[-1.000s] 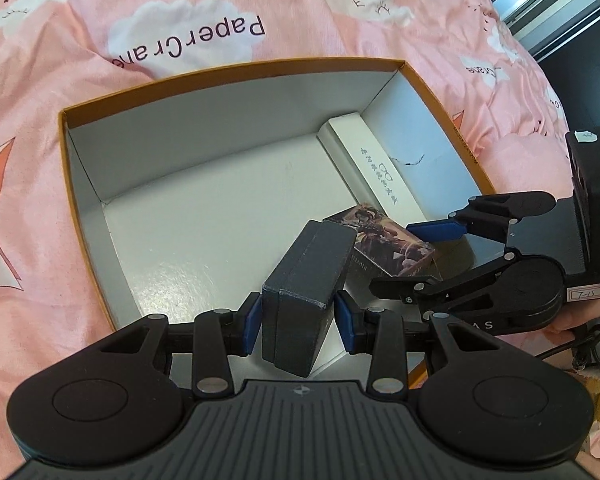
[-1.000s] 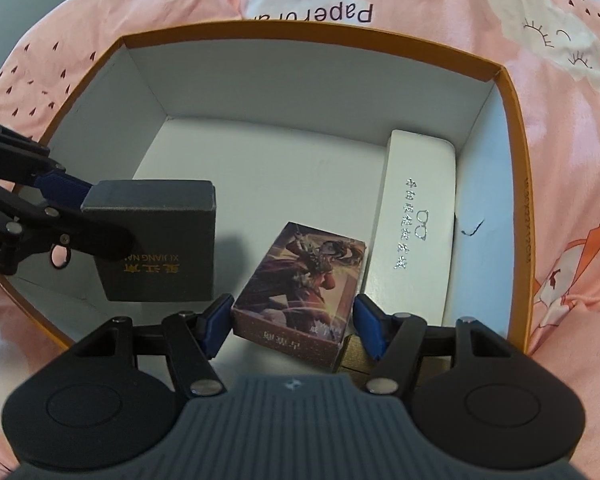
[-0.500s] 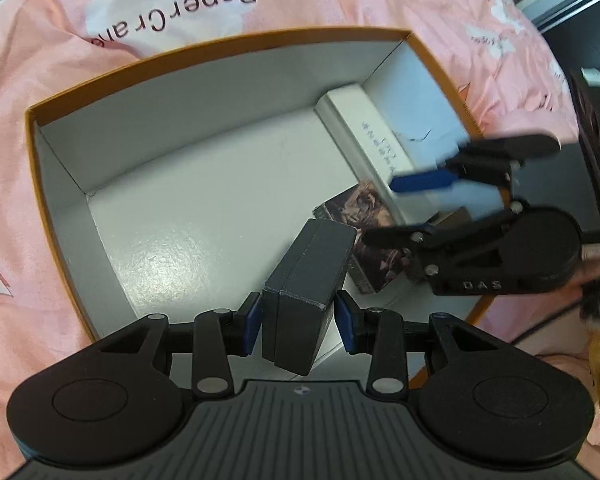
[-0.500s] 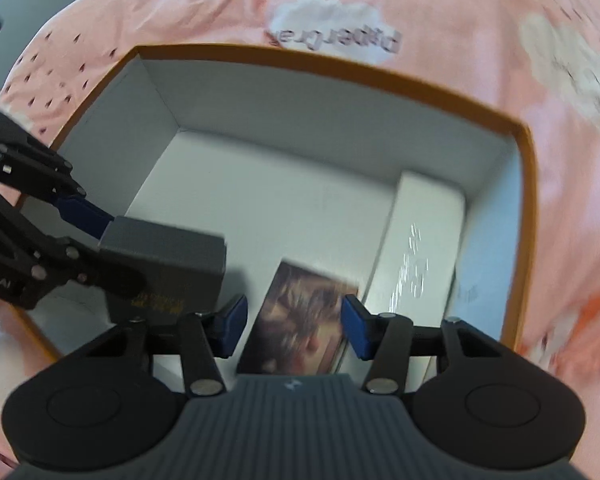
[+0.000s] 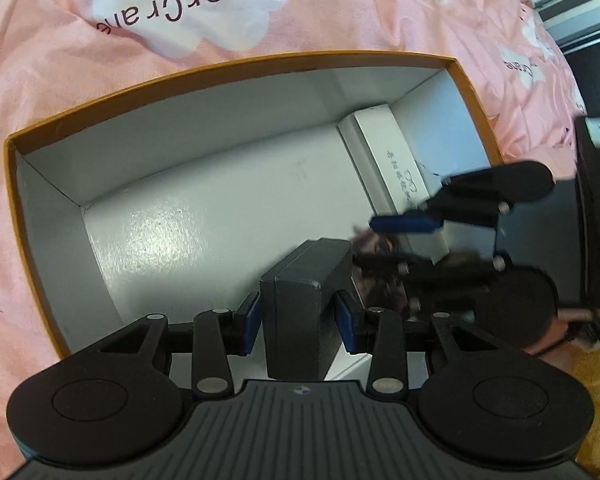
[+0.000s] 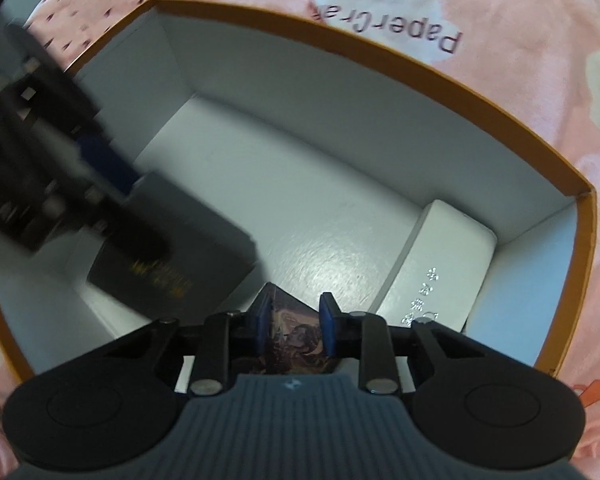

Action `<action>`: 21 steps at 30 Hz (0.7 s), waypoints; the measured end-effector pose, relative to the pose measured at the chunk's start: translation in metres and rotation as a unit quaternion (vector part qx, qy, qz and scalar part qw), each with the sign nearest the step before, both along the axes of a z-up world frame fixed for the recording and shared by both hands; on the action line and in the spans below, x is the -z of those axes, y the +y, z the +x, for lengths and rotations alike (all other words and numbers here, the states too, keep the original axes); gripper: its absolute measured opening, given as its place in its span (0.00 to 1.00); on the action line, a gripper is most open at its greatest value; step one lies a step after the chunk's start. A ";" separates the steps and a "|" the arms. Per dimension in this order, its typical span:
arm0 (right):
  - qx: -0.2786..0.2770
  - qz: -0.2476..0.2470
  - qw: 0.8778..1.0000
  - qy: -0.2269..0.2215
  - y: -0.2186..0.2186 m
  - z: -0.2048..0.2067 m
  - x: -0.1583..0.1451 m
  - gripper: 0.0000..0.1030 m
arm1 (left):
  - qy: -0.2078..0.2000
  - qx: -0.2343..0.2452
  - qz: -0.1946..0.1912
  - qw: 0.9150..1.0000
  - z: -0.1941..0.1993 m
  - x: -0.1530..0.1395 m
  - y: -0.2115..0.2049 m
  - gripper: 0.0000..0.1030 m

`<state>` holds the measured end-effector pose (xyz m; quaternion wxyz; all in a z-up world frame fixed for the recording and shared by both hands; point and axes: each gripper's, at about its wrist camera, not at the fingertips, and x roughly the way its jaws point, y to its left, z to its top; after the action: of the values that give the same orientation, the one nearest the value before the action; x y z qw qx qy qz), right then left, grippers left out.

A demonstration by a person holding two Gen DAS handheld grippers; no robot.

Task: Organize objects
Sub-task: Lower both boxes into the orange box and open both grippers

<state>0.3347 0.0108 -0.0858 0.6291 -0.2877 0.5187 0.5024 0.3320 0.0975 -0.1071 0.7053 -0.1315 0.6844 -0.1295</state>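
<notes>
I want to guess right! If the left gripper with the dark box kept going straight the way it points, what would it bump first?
Probably the white floor of the orange-rimmed box: the dark box in the left gripper would touch first, though depth is unclear.

I count one open rectangular cardboard carton (image 5: 236, 76), orange outside and white inside. In it I count three small boxes: one long white box with silver lettering (image 6: 440, 264), one dark grey box with gold lettering (image 5: 300, 300), and one picture-printed card box in brown and purple (image 6: 292, 332). Under it all, one pink bedsheet with white clouds (image 5: 80, 40). My grippers number two: one left gripper (image 5: 298, 322), one right gripper (image 6: 294, 326).
</notes>
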 end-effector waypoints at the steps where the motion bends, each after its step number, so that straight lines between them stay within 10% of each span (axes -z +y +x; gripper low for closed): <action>1: -0.018 -0.003 1.000 -0.005 0.000 -0.004 0.000 0.29 | 0.003 0.001 0.004 1.000 0.001 0.002 -0.001 0.43; 8: -0.089 -0.030 0.995 -0.036 0.000 -0.026 -0.003 0.29 | 0.032 -0.019 -0.023 0.999 -0.008 0.017 0.003 0.42; 16: -0.036 -0.023 0.998 -0.041 -0.012 -0.015 -0.005 0.29 | 0.036 -0.076 -0.057 0.995 -0.024 0.025 0.008 0.43; 21: -0.018 0.002 0.999 -0.037 -0.016 -0.009 -0.011 0.30 | 0.031 -0.030 0.030 0.999 -0.027 0.025 -0.006 0.53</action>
<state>0.3256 -0.0050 -0.0750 0.6394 -0.3143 0.4887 0.5035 0.3048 0.0916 -0.1318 0.6911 -0.1348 0.7051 -0.0833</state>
